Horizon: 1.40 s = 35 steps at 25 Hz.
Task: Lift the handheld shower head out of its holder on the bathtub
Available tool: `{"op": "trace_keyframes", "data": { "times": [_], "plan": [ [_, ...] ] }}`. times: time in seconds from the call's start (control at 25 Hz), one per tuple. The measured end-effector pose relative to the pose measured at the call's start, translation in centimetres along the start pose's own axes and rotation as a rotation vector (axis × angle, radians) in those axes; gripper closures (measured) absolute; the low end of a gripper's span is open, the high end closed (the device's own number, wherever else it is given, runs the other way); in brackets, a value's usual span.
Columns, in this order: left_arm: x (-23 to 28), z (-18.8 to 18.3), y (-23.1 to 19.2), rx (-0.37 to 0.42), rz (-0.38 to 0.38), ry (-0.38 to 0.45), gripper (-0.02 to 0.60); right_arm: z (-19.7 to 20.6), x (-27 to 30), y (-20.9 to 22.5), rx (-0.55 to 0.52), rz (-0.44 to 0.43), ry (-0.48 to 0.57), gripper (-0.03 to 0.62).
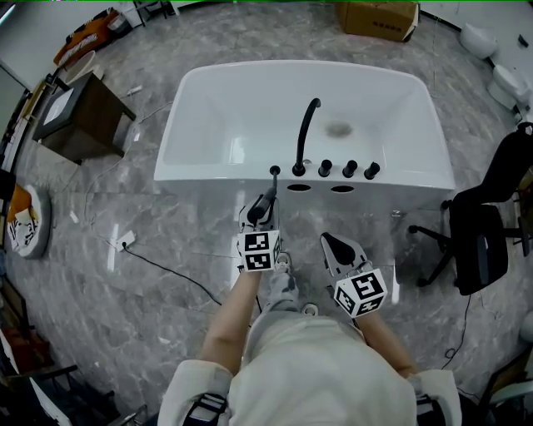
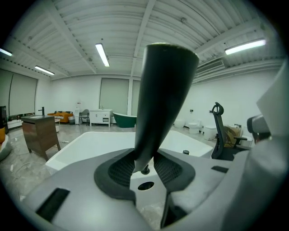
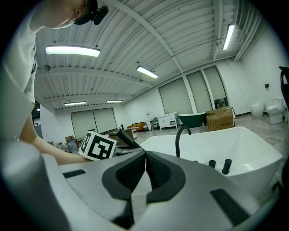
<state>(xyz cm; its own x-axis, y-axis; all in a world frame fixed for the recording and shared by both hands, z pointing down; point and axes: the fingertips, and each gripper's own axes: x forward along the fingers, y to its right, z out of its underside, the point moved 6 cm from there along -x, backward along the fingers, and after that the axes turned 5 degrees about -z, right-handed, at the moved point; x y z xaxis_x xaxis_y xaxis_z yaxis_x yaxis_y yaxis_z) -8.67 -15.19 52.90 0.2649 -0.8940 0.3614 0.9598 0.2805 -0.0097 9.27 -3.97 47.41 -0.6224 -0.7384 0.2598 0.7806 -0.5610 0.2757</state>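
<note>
Grips the slim black handheld shower head [image 1: 270, 190] in the left tool [image 1: 265, 208], ribbed dark pads [image 2: 115, 170] clenched on either side of the narrow lower end of its tapering handle; holds it close to upright, wider end uppermost, at the near rim of the white freestanding bathtub [image 1: 208, 108], just left of the tall black curved faucet spout [image 1: 306, 133]; cannot make out the holder itself in any view; carries the right tool [image 1: 331, 243] beside the left, a little nearer the body, clenched pad against pad with only a thin seam between; points both tools toward the tub, square-marker cubes uppermost above bare forearms and a pale shirt; shows three short black knobs [image 1: 350, 169] in a row along the rim to the right of the spout; takes in a dark brown wooden cabinet [image 1: 83, 116] on the grey marbled floor [image 1: 150, 250] left of the tub, a black office chair [image 1: 479, 241] to its right and a brown cardboard box [image 1: 379, 18] beyond its far end; picks up a thin dark cable [image 1: 166, 270] running across the floor from a small white plug block [image 1: 125, 242]; catches, from the right gripper view, the left tool's marker cube with the black handle slanting up behind it, spout and knobs on the white rim further right.
</note>
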Motion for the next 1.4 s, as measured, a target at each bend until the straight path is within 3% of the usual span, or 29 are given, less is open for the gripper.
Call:
{"op": "trace_keyframes", "data": {
  "times": [0.28,1.4],
  "plan": [
    [-5.3,-0.9,1.5,-0.072,-0.023,0.067,0.440,0.8,-3.1,-1.0,-0.014,-0.012,0.018,0.574],
    [-25.9,-4.0,4.0,-0.180,-0.025,0.345,0.440,1.3,-9.0,-5.3,-0.078,-0.062,0.103,0.574]
  ]
}}
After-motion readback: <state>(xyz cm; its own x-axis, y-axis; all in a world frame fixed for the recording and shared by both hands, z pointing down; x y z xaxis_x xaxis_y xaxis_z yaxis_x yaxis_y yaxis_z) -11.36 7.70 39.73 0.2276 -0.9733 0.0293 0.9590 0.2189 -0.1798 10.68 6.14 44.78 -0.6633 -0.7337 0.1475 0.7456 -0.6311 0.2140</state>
